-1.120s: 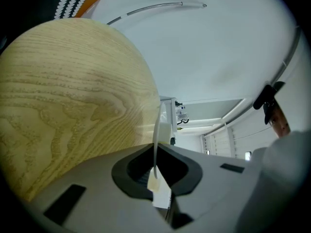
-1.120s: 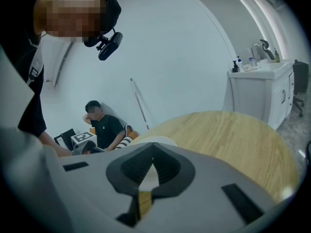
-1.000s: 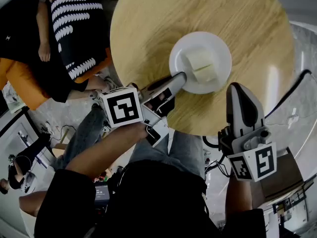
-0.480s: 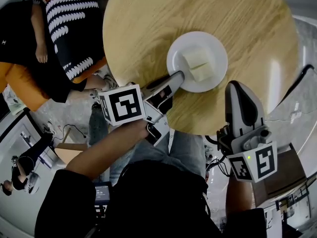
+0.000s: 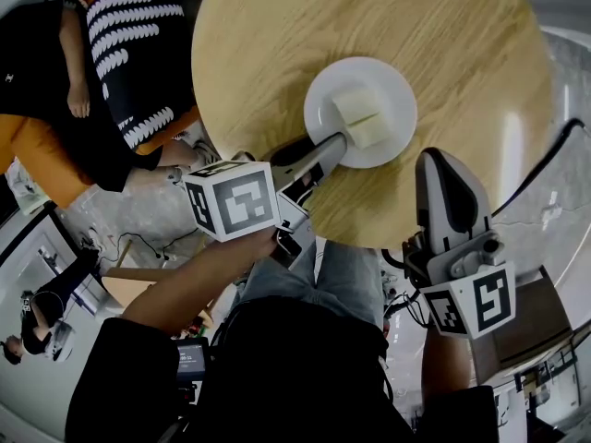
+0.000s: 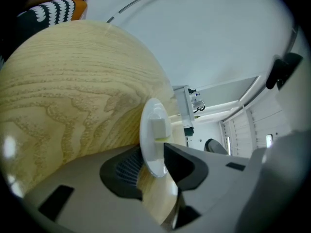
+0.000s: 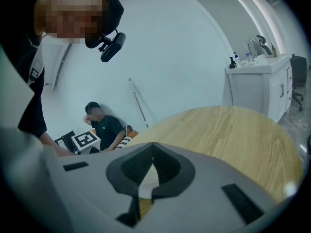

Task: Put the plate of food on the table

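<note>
Left gripper (image 5: 335, 146): jaws have just been opening. The plate (image 5: 319, 100) rim sits between them and the pads aren't clamping it. Plate with food (image 5: 362, 116) sits flat on the table (image 5: 277, 35), centre frame, so this looks like the release step. Next: back out toward lower left without nudging the rim. Right gripper (image 5: 436, 166) is closed and empty at the table's lower-right edge. Seated person (image 5: 138, 44) upper left, well apart; nothing blocks.
</note>
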A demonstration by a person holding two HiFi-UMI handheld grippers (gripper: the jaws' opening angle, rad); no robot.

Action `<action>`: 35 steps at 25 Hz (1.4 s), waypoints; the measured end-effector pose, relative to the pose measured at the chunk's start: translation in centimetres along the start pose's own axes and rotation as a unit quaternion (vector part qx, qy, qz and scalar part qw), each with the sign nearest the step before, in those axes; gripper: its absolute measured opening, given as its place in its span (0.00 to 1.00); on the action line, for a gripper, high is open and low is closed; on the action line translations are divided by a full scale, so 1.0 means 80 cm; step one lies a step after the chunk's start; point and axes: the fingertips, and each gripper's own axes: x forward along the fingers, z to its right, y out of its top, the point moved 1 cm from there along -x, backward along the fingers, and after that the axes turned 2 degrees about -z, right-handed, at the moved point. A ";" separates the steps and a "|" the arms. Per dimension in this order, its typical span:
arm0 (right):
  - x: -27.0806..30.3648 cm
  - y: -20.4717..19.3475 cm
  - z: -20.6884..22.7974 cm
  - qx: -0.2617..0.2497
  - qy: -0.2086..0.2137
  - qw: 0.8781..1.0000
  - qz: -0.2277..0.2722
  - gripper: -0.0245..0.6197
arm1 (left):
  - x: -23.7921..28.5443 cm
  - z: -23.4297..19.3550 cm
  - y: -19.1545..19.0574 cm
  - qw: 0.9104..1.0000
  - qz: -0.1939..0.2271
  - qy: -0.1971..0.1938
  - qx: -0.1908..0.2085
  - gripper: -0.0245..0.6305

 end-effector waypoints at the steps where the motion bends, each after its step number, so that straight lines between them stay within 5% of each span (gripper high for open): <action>1: 0.000 -0.001 0.000 -0.001 0.001 1.000 -0.001 0.05 | 0.001 0.002 -0.002 1.000 -0.002 -0.009 0.004 0.24; 3: 0.000 -0.004 0.000 -0.003 0.002 1.000 -0.001 0.05 | 0.003 0.006 -0.007 0.999 -0.012 -0.023 0.023 0.31; 8: 0.000 -0.001 -0.007 -0.012 0.006 1.000 -0.001 0.05 | 0.000 0.020 -0.022 0.993 -0.072 -0.067 0.058 0.33; 13: -0.003 0.003 -0.011 -0.018 0.010 1.000 0.003 0.05 | -0.003 0.024 -0.043 0.977 -0.146 -0.076 0.134 0.33; 24: -0.006 0.007 -0.020 -0.032 0.014 0.999 0.006 0.05 | -0.008 -0.005 -0.057 0.921 -0.236 0.042 0.308 0.32; 29: -0.008 0.011 -0.023 -0.042 0.013 0.999 0.006 0.05 | -0.008 -0.011 -0.061 0.894 -0.284 0.081 0.338 0.32; 35: -0.015 0.014 -0.026 -0.050 0.011 0.999 0.007 0.05 | -0.006 -0.011 -0.061 0.878 -0.322 0.105 0.338 0.32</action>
